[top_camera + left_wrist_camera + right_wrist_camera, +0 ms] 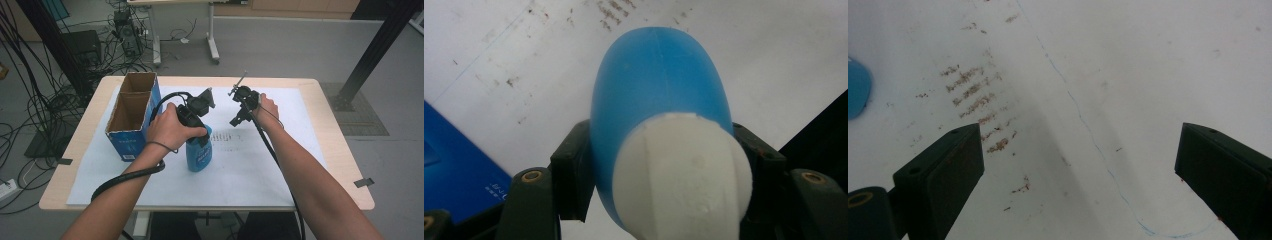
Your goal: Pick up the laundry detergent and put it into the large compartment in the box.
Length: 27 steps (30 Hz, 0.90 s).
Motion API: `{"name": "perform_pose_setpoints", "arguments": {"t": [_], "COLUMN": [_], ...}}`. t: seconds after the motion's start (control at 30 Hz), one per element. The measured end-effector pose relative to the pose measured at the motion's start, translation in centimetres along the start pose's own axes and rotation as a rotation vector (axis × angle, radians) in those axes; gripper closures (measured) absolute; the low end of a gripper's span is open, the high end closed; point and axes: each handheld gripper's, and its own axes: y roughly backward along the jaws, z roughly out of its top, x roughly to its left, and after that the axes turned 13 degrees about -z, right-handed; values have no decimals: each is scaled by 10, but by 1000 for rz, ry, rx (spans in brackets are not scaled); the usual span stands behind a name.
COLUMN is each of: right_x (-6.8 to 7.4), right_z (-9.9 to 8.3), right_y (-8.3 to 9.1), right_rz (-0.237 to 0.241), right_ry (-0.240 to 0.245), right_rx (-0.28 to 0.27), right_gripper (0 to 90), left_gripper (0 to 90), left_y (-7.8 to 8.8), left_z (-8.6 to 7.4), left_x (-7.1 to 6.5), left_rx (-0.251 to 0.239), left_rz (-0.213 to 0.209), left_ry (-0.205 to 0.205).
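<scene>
Bottle [199, 154]: blue body, white cap, upright on the white sheet [240, 175], just right of the open carton [131, 116]. From above I can't tell if its base touches the sheet or hangs just off it. In the left gripper view the bottle [659, 85] sits between my jaws, cap nearest the camera, both pads pressed against its sides just below the cap. So my left gripper [196, 131] is clamped on the bottle. My right gripper [239, 116] hovers over bare sheet to the right of the bottle, apart from it; in its own view the jaws stand wide with nothing between them, the bottle's [857, 86] blue edge at far left.

Step, my read: bottle grasped, about to be carried, likely into the carton. Next move calls for a straight lift to clear the carton wall, then a shift left over one compartment. Grip is high up, so the body could swing.
</scene>
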Motion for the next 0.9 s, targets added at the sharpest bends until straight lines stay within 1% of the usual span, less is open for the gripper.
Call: {"name": "perform_pose_setpoints", "arguments": {"t": [0.2, 0.67, 0.9], "right_x": [0, 0, 1], "right_z": [1, 0, 0], "right_y": [0, 1, 1], "right_rz": [0, -3, -1], "right_ry": [1, 0, -3], "right_rx": [-2, -5, -5], "right_gripper": [50, 50, 50], "left_gripper": [375, 375, 375], "left_y": [0, 0, 0], "left_z": [0, 0, -1], "left_x": [0, 0, -1], "left_rx": [-5, 1, -9], "left_rz": [0, 2, 4], "left_ry": [2, 1, 6]}}
